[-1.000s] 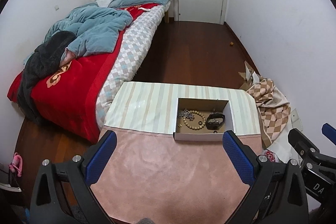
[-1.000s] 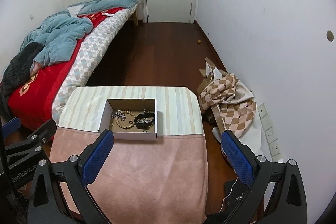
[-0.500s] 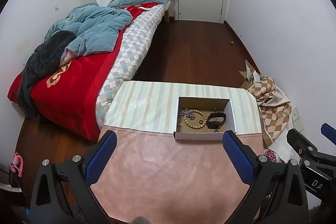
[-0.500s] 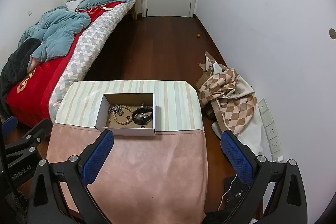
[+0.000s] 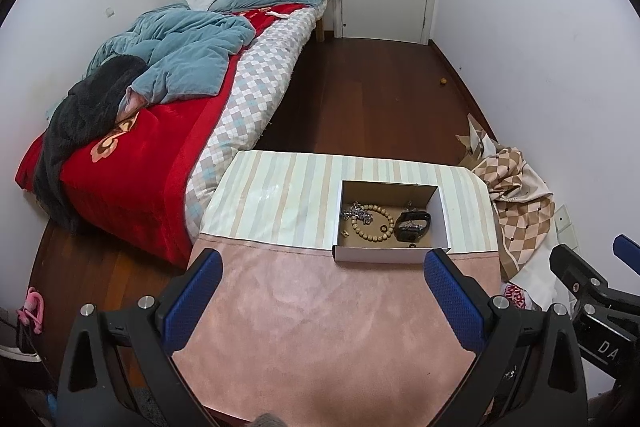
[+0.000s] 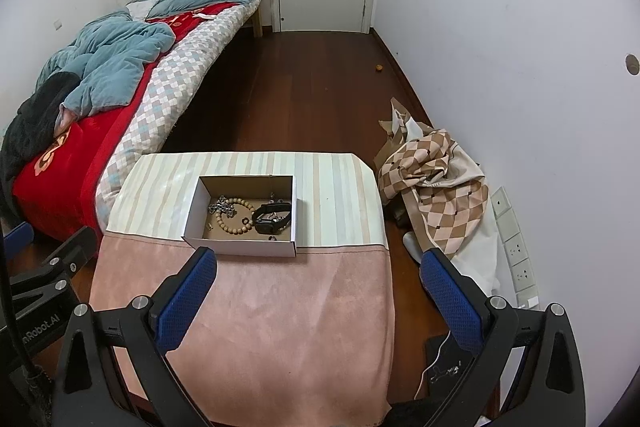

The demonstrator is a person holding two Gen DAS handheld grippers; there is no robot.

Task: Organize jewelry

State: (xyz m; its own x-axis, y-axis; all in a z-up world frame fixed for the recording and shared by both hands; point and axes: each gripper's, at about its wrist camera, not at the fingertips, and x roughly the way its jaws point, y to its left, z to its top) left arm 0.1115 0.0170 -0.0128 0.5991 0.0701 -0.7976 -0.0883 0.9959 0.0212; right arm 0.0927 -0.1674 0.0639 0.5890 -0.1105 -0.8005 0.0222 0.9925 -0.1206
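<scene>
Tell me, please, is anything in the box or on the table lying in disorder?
Yes. In the cardboard box the bead bracelet, silver chain, black watch and small rings lie jumbled together, overlapping. The table itself looks tidy.

Worktop (image 5: 320,327) cover: pink near half, pale green/beige stripes far half. Box (image 5: 384,254): white outside, brown inside. Bead bracelet (image 5: 370,223) tan, watch (image 5: 412,225) black. Bed (image 5: 132,167): red blanket, teal quilt, grey-white check. Floor (image 5: 372,99) dark reddish wood. Jaw pads blue.
</scene>
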